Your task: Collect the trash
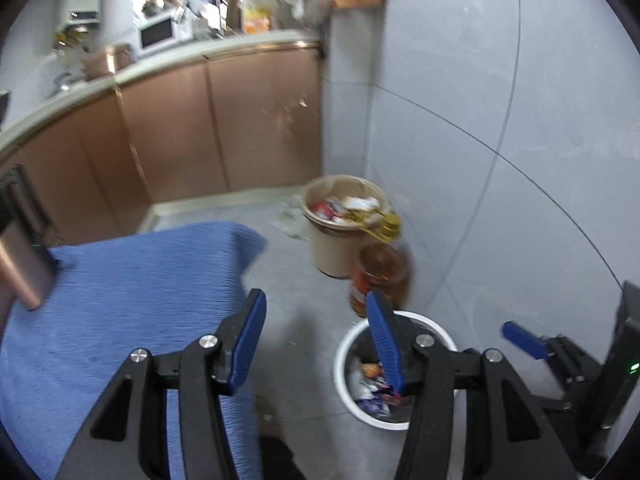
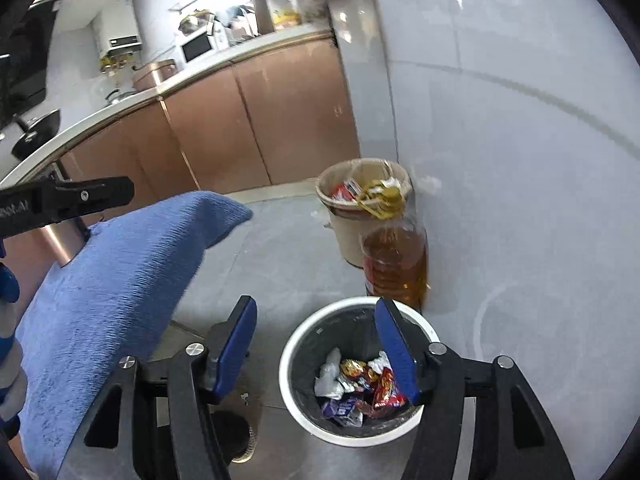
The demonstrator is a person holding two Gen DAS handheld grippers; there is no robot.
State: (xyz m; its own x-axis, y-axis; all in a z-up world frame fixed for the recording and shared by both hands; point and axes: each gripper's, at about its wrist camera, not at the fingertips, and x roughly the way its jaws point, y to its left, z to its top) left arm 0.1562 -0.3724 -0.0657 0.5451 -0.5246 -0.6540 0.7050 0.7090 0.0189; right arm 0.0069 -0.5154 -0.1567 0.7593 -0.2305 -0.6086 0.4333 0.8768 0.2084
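A white-rimmed waste bin [image 2: 296, 340] stands on the grey floor, with several snack wrappers [image 2: 360, 388] inside. It also shows in the left wrist view [image 1: 344, 364]. My right gripper [image 2: 316, 320] is open and empty, above the bin's left edge. My left gripper [image 1: 316, 312] is open and empty, above the floor left of the bin. A blue fingertip of the right gripper [image 1: 520, 338] shows at the right of the left wrist view.
A blue cloth-covered surface [image 1: 120, 300] lies at left, also in the right wrist view [image 2: 112, 280]. A beige bin full of trash [image 2: 360, 204] and an oil bottle [image 2: 396, 264] stand by the wall behind the white bin. Brown cabinets [image 1: 200, 128] run along the back.
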